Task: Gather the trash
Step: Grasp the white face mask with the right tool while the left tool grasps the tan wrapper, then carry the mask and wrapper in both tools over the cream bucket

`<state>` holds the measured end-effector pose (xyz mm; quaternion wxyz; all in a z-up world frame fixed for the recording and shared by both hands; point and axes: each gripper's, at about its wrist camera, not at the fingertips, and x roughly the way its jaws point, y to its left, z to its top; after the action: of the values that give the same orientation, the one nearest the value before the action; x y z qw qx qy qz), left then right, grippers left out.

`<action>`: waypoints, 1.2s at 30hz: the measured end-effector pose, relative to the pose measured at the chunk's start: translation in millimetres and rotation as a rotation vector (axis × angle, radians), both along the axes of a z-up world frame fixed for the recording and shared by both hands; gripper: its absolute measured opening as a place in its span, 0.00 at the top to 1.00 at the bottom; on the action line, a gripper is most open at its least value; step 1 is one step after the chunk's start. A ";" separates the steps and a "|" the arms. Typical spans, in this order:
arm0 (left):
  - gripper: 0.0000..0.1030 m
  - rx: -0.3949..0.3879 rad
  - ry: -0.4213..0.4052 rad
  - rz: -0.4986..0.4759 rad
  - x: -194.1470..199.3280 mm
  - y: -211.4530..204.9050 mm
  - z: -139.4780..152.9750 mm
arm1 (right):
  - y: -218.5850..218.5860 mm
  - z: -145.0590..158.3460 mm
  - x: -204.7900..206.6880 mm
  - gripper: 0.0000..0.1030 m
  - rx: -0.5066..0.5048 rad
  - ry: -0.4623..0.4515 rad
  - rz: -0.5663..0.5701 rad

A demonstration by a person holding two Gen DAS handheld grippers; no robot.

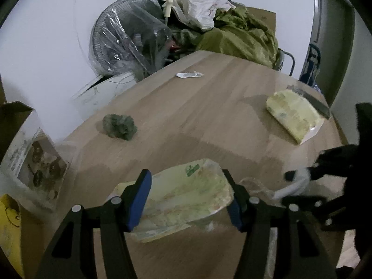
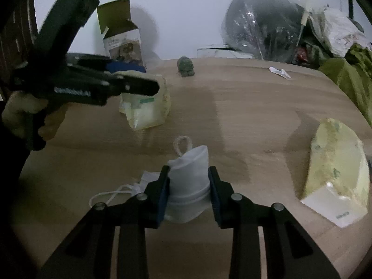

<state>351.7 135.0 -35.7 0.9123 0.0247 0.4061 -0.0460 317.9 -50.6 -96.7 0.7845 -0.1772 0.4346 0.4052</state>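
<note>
The mask (image 2: 188, 176), soft, light and crushable, lies on the worktop (image 2: 255, 116) near the packet (image 2: 146, 109), pinched mid-fold by the right tongs (image 2: 188, 197), while the left tongs (image 1: 188, 200) carry that limp packet.

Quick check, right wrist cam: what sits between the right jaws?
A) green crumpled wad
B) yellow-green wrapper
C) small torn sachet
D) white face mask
D: the white face mask sits folded between the right gripper pads, its ear loop sticking up above them; the green crumpled wad lies far back on the table.
</note>
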 end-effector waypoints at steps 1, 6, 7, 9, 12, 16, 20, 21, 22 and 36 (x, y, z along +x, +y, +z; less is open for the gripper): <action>0.42 0.013 0.003 0.002 -1.7 -1.1 -1.8 | -3.0 1.1 -1.7 0.71 0.004 -0.001 -0.007; 0.66 0.041 0.019 -0.006 -12.4 -5.9 -8.8 | -15.8 5.5 -11.7 0.71 0.012 -0.002 -0.025; 0.74 0.039 0.030 0.000 -14.2 -5.6 -10.4 | -16.7 7.2 -14.6 0.71 0.013 -0.006 -0.028; 0.82 0.025 0.033 0.010 -21.0 -5.3 -10.3 | -21.1 11.8 -20.0 0.71 0.022 -0.013 -0.032; 0.87 0.006 0.001 0.006 -36.1 -9.6 -3.4 | -26.5 17.9 -26.5 0.71 0.034 -0.025 -0.047; 0.90 -0.015 -0.034 0.010 -54.7 -14.8 6.9 | -31.7 22.9 -36.3 0.71 0.036 -0.037 -0.055; 0.90 -0.016 -0.056 0.003 -73.2 -21.9 15.8 | -37.4 28.1 -47.6 0.71 0.043 -0.047 -0.060; 0.90 -0.016 -0.061 0.001 -77.4 -23.7 17.8 | -38.4 29.1 -50.7 0.71 0.044 -0.051 -0.061; 0.91 -0.017 -0.066 0.001 -82.2 -25.5 19.8 | -39.2 30.7 -54.3 0.71 0.045 -0.055 -0.061; 0.91 -0.063 -0.100 0.005 -138.5 -39.3 27.9 | -49.6 47.4 -88.5 0.71 0.057 -0.104 -0.042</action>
<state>213.3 95.7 -7.8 0.9319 -0.0030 0.3584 -0.0551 229.3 -100.2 -49.3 0.8192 -0.1666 0.3852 0.3910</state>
